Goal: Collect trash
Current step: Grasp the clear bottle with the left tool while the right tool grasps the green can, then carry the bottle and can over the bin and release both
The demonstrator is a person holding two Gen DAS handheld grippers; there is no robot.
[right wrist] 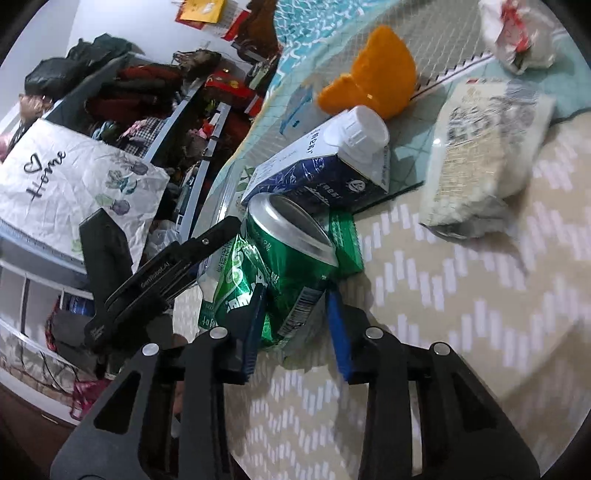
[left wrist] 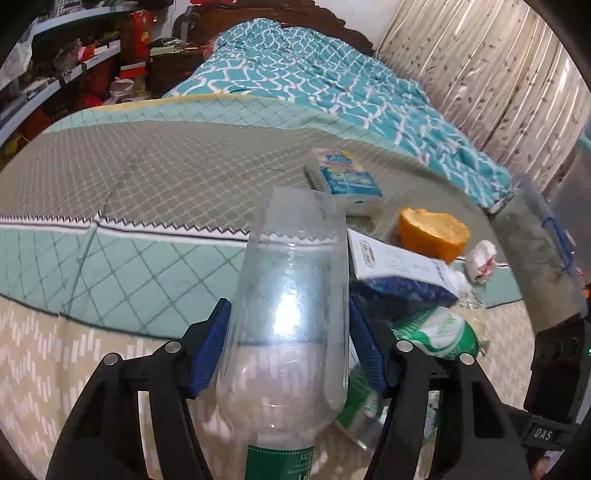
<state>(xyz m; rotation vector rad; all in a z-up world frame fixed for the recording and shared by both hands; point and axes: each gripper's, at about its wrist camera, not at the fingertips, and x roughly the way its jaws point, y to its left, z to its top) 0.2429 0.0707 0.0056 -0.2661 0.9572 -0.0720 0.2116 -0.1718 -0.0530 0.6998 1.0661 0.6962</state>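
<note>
On bed [left wrist: 155,173], trash heaped at near right corner, prob. gathered there for easy pickup.

Left tongs [left wrist: 288,347]: clamped on clear bottle [left wrist: 291,314], pads pressing both sides of its body, base pointing away, green label end toward camera. Held mid-body, likely so it won't slip or swing. Bottle looks lifted off bed, over pile edge.

Right tongs [right wrist: 295,314]: narrow-ish gap, pads either side of crushed green can [right wrist: 284,258]. Left pad touching can; right pad close beside it, contact unclear, so can't tell if gripped yet. Can lies tilted, open top up and away, leaning on carton [right wrist: 321,166] behind. Approach from crumpled end prob. because dented part fits between pads.

Count, trash seen:
- bottle x1, in left tongs
- can x1, at right tongs
- carton w/ white cap x1, touching can
- green wrapper [right wrist: 345,240] x1, beside can, under carton
- orange peel [right wrist: 373,77] x1, pieces behind carton
- clear food bag [right wrist: 476,158] x1, right of carton, apart
- crumpled white-red wrapper [right wrist: 517,33] x1, far right
- blue-white box [left wrist: 345,177] x1, further up bed, apart from pile

Bin not in view.
</note>
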